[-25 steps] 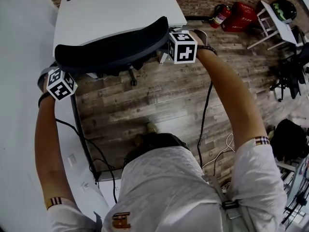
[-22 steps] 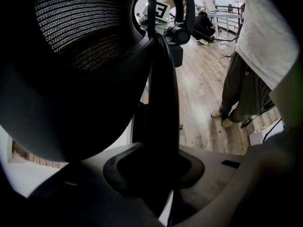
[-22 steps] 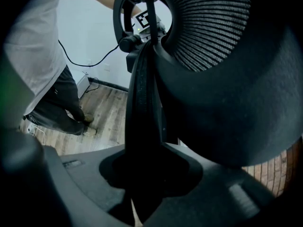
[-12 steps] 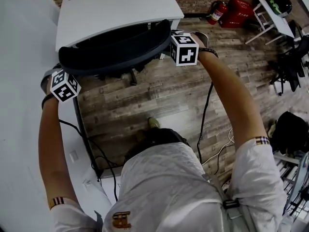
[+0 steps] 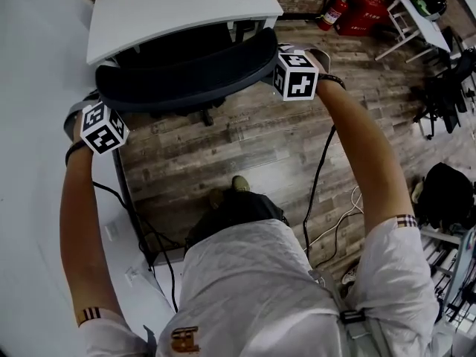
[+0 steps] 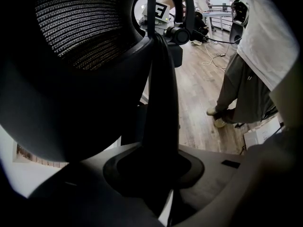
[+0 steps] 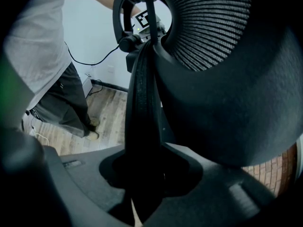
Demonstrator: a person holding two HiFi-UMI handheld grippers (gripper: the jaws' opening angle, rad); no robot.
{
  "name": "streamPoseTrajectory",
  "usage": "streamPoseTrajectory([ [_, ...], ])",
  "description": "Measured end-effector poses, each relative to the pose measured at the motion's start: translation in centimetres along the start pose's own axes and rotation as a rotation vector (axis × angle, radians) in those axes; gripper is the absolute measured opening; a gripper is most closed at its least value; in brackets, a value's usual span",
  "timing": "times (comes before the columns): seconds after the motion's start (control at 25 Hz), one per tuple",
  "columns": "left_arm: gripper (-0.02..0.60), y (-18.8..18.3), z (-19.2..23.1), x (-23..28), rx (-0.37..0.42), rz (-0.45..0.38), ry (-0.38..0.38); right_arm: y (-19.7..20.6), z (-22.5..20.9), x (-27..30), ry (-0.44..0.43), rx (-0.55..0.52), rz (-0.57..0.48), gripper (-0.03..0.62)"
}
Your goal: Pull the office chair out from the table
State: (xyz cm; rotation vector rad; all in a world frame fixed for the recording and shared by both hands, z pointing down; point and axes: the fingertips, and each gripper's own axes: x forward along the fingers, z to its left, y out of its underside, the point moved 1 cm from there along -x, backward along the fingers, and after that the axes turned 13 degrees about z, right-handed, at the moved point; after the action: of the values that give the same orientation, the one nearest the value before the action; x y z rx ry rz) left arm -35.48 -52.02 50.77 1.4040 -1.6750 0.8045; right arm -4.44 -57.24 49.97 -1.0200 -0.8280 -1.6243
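fingers of l gripper & r gripper clamp chair back rim; seen only in gripper views.

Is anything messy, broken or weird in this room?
Nothing looks broken or spilled. The only messy bits: loose cables sprawl over the wood floor on the person's right, and a red fire extinguisher sits on the floor by the brick wall. The office chair looks fine.

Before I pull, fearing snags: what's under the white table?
Parts of the black mesh-backed office chair show below the edge of the white rectangular table; anything deeper is covered by its top.
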Motion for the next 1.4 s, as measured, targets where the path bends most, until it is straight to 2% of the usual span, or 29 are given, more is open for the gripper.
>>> streamPoseTrajectory([
  [0.08, 0.100, 0.3, -0.8, 0.2, -0.001, 0.001, 0.015, -0.2, 0.7, -0.2, 0.004, 0.004, 0.002, 0.118],
  [0.24, 0.098, -0.4, -1.7, -1.5, 0.025, -0.004, -0.009, -0.4, 2.6, -1.1, -0.001, 0.008, 0.004, 0.118],
  [0.64, 0.097, -1.1, -6.2, -4.4, 0.015, 0.004, -0.012, -0.1, 6.9, -3.5, 0.001, -0.008, -0.005, 0.118],
  [1.4, 0.097, -2.6, -17.6, -10.5, -0.016, 0.020, -0.005, 0.4, 17.8, -8.1, -0.004, -0.044, -0.025, 0.118],
])
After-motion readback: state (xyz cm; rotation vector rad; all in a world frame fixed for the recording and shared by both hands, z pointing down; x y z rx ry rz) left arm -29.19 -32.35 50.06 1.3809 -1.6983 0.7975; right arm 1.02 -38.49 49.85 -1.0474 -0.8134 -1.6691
